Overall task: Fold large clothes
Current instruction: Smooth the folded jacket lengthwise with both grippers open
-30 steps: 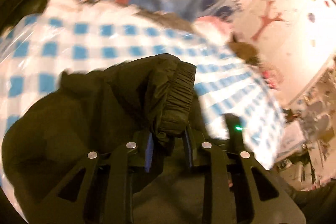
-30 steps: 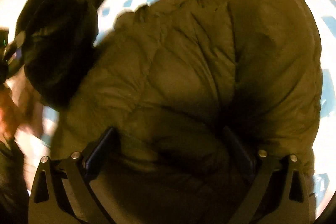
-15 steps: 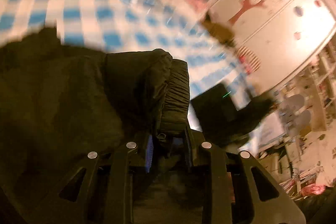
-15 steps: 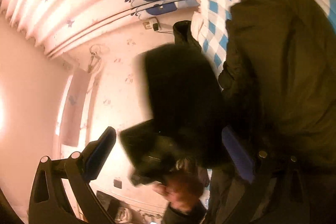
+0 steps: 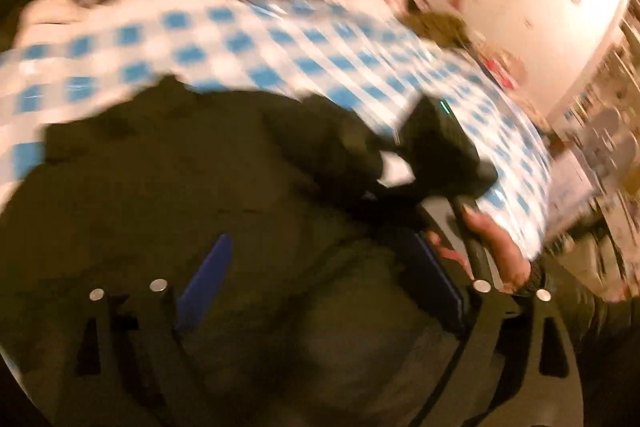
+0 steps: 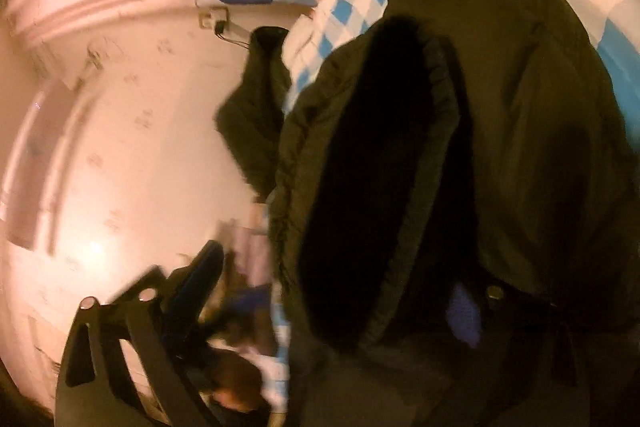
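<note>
Left wrist view: left gripper [image 5: 320, 279] spread above puffy olive quilted jacket [image 5: 168, 195]; right gripper [image 6: 336, 291] also spread (the unpinned fold could spring open)

The dark olive padded jacket [image 5: 168, 187] lay spread over a bed covered in blue-and-white checked cloth [image 5: 248, 43]. In the left wrist view it filled the lower half of the frame as a rumpled, blurred mass, its far edge uneven against the checks. In the right wrist view the jacket [image 6: 552, 131] showed its quilted shell. A sleeve [image 6: 384, 163] lay folded over the body, running lengthwise toward the camera, with a ribbed, elasticated band along its right side. The sleeve looked darker than the shell beneath it. Another dark piece of the garment [image 6: 256, 107] hung over the bed's edge.
</note>
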A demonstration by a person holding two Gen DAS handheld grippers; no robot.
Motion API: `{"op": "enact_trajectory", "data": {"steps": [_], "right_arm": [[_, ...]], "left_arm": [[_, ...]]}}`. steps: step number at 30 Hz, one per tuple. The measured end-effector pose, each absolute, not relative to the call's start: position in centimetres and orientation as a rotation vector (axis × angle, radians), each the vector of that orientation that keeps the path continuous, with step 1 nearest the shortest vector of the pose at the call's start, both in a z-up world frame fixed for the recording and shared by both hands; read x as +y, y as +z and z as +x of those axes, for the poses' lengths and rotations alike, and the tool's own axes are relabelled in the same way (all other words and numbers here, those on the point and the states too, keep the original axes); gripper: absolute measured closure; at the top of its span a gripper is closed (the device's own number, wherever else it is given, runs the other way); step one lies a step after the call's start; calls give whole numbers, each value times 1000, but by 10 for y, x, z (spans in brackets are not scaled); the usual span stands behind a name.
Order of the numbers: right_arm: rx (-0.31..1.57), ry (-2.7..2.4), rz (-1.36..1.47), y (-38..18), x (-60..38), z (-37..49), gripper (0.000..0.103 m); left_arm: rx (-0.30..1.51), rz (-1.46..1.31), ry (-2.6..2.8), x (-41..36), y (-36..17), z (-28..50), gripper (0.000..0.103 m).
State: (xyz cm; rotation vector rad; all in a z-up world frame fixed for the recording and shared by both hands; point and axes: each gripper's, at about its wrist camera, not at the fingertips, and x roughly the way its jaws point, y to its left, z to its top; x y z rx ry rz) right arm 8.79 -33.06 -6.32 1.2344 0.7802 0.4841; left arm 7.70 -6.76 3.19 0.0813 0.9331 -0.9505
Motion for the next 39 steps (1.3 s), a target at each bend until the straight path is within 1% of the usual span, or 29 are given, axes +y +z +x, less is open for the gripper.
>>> {"op": "enact_trajectory", "data": {"steps": [1, 2, 5, 7, 10, 12, 13, 16, 19, 21, 23, 24, 25, 26, 27, 29, 30, 31, 32, 33, 34, 35, 37, 39], "right_arm": [[787, 468, 1220, -63, -330, 88, 53], [784, 460, 1211, -64, -329, 88, 72], [744, 417, 1070, -39, -321, 84, 83], [682, 387, 901, 1, -307, 77, 85], [585, 352, 784, 40, -302, 67, 88], [570, 327, 780, 41, -311, 60, 89], [568, 305, 797, 37, -318, 58, 89], [641, 245, 853, 7, -338, 71, 89], [756, 157, 879, -33, -345, 85, 89], [809, 136, 890, -47, -349, 92, 89], [864, 136, 910, -56, -348, 97, 89], [882, 135, 924, -60, -351, 98, 88], [890, 140, 951, -62, -354, 89, 84], [883, 132, 992, -62, -358, 84, 76], [871, 121, 1016, -59, -362, 77, 73], [818, 48, 1002, -42, -373, 62, 53], [770, 3, 956, -25, -373, 56, 50], [717, -52, 888, -6, -374, 52, 42], [628, -88, 803, 18, -369, 45, 31], [556, -60, 738, 35, -361, 43, 26], [531, -36, 663, 49, -349, 47, 17], [540, -18, 568, 58, -332, 56, 17], [585, 32, 475, 56, -305, 75, 17], [723, 33, 458, 26, -290, 101, 17]], "left_arm": [[912, 48, -884, -46, 36, 87, 15], [906, 12, -826, -28, 38, 96, 14], [938, -128, -665, 25, 28, 128, 14], [957, -207, -611, 50, 19, 140, 14], [918, -256, -606, 63, 15, 143, 14], [909, -266, -609, 58, 11, 146, 14], [918, -268, -608, 55, 7, 149, 14], [941, -248, -593, 48, -7, 154, 14], [976, -187, -548, 41, -28, 161, 14], [1007, -210, -542, 45, -42, 165, 14], [1013, -172, -536, 43, -50, 166, 14], [1018, -134, -535, 39, -55, 166, 14], [1028, -87, -530, 35, -62, 165, 14], [1031, -70, -527, 34, -65, 165, 14], [1033, -53, -524, 32, -66, 163, 14], [1021, -49, -507, 31, -60, 156, 14], [998, -69, -523, 33, -51, 150, 14], [979, -81, -537, 35, -44, 146, 14], [951, -92, -550, 37, -36, 142, 14], [935, -93, -556, 38, -28, 140, 14], [911, -98, -562, 41, -20, 139, 14], [890, -108, -553, 45, -15, 140, 14], [876, -133, -518, 56, -14, 144, 12], [905, -155, -481, 66, -25, 151, 12]]}}
